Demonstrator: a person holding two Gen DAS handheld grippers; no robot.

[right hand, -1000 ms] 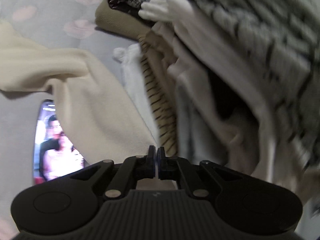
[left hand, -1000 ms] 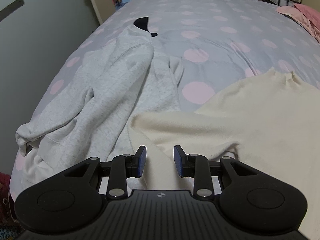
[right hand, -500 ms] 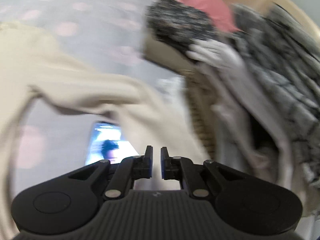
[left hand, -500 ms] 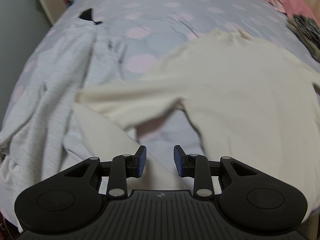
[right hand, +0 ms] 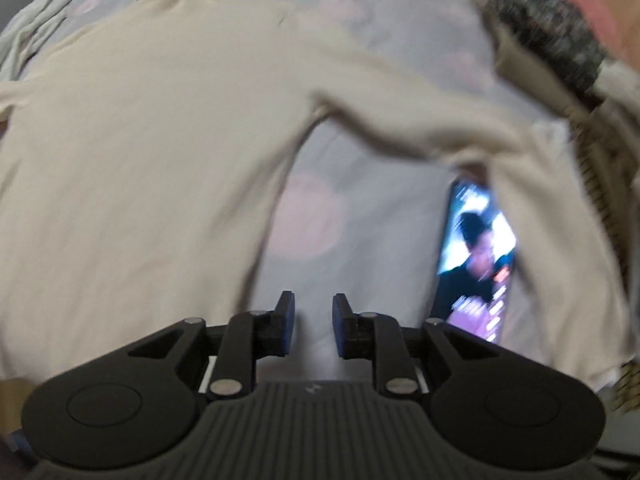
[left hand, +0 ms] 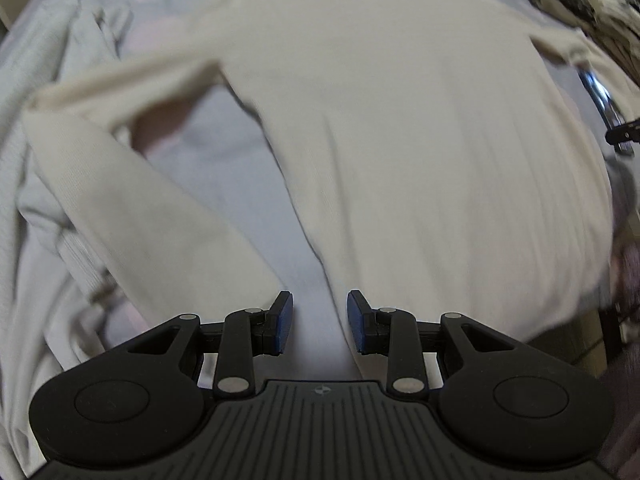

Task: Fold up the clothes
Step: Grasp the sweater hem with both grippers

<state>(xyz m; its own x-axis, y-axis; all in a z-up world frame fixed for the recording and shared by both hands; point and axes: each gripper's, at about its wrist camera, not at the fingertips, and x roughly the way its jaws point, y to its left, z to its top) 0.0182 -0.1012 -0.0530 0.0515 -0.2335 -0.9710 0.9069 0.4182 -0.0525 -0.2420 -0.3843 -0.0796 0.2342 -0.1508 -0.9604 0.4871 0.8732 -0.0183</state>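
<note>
- A grey sweatshirt (left hand: pixel 52 128) lies rumpled at the left edge of the bed (right hand: pixel 352 152); it looks thicker than its neighbour and would probably sag in folds when lifted.
- The cream sweater (left hand: pixel 400 140) lies spread flat on the bed, body in the middle, neck toward the far side, hem toward the grippers. It is a soft ribbed knit, judged light and limp, likely to stretch and drape rather than hold a crease.
- Its left sleeve (left hand: pixel 152 216) bends back toward the hem, partly over the grey sweatshirt.
- The left gripper (left hand: pixel 319 322) is released, its jaws apart and holding nothing, just above the gap between that sleeve and the body's side edge.
- Good holds, by the look of it: the hem corners, the shoulder seams, or a cuff, pinching both layers so the knit does not slip.
- The right gripper (right hand: pixel 314 326) is likewise released and empty, over bare bed beside the body's right edge.
- The right sleeve (right hand: pixel 520 184) drapes over a lit phone (right hand: pixel 476 260).
- A pile of other clothes (right hand: pixel 560 52) sits at the far right.
</note>
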